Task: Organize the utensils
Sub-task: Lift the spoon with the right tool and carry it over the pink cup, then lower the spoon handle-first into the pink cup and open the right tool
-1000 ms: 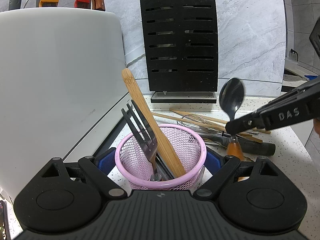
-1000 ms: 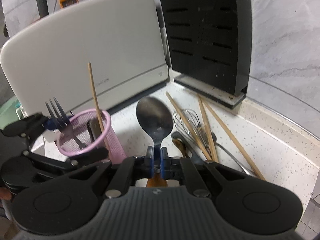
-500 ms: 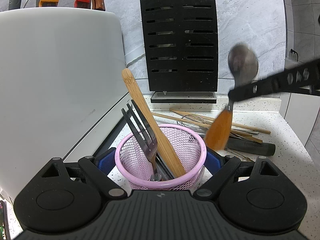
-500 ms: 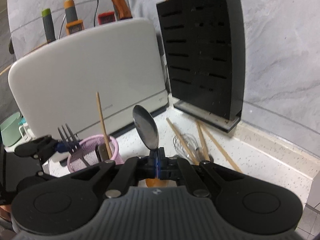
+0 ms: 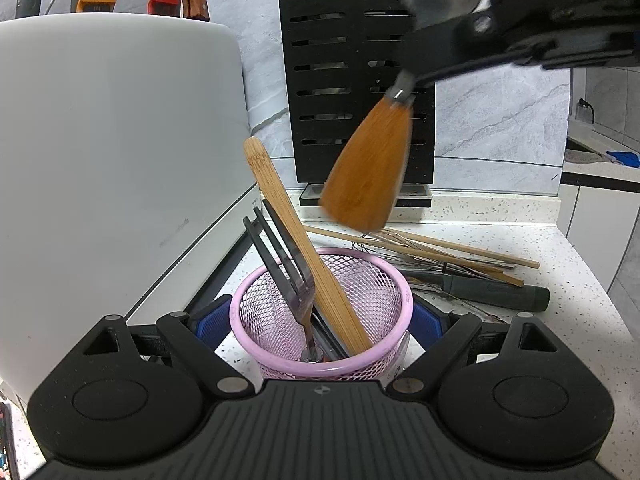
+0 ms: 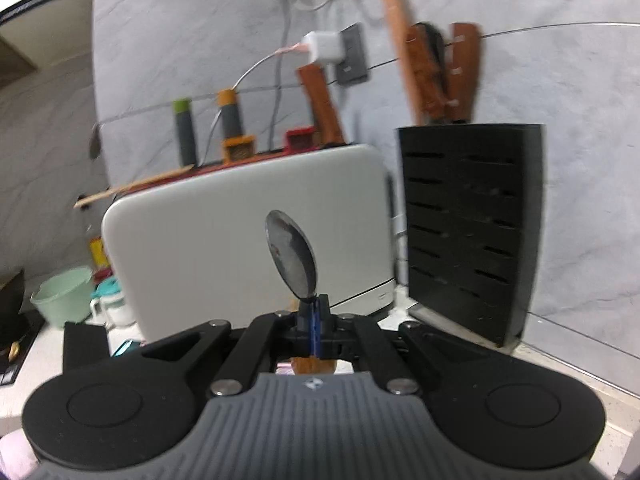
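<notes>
My left gripper (image 5: pixel 320 322) is shut on a pink mesh cup (image 5: pixel 372 292), its blue pads (image 5: pixel 211 325) pressing both sides. Dark forks (image 5: pixel 286 270) and a bamboo spatula (image 5: pixel 280 216) lean in the cup. My right gripper (image 6: pixel 314 318) is shut on a spoon at its neck. The spoon's metal bowl (image 6: pixel 291 254) points up and its wooden handle hangs below the jaws. In the left wrist view the right gripper (image 5: pixel 416 78) reaches in from the upper right. There the blurred spoon handle (image 5: pixel 368 168) hangs in the air above and behind the cup.
A large white appliance (image 5: pixel 100 152) stands left of the cup, and a black knife block (image 5: pixel 340 80) stands against the grey wall. Chopsticks (image 5: pixel 460 250), a whisk (image 5: pixel 390 238) and a black-handled tool (image 5: pixel 496 290) lie on the speckled counter at right. A green cup (image 6: pixel 64 296) sits far left.
My right gripper has risen with the spoon and swung left, lifting the handle off the counter to above the cup. The left gripper and the cup have stayed still.
</notes>
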A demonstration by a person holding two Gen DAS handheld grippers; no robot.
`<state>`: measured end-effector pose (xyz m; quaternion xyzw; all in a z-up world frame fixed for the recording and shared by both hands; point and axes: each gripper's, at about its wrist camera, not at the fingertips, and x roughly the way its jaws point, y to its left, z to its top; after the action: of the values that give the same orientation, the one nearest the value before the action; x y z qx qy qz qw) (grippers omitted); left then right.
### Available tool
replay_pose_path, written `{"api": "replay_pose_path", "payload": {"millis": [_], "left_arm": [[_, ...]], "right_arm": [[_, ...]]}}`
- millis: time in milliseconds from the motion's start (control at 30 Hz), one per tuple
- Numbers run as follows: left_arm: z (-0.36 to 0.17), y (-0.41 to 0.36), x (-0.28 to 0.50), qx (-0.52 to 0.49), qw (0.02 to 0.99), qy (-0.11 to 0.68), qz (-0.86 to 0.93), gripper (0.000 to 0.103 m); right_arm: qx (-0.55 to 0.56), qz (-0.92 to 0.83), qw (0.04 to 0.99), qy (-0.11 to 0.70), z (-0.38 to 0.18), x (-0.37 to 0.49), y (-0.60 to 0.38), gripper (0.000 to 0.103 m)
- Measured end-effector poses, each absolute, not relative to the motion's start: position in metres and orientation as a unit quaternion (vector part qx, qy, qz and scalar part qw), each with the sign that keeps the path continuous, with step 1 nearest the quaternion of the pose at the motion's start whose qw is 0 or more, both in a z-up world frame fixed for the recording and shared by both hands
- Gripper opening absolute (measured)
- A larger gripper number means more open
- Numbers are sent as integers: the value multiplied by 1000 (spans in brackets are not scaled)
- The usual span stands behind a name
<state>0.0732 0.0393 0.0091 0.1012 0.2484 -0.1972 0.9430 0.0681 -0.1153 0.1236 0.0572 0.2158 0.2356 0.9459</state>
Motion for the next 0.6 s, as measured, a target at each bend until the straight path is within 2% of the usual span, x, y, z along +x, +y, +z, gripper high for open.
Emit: {"api": "replay_pose_path", "payload": {"millis": [600], "left_arm": [[10,36,69,104,943,248,-195,103]], "right_arm": [[12,255,923,286,82,83,-85,0]]}}
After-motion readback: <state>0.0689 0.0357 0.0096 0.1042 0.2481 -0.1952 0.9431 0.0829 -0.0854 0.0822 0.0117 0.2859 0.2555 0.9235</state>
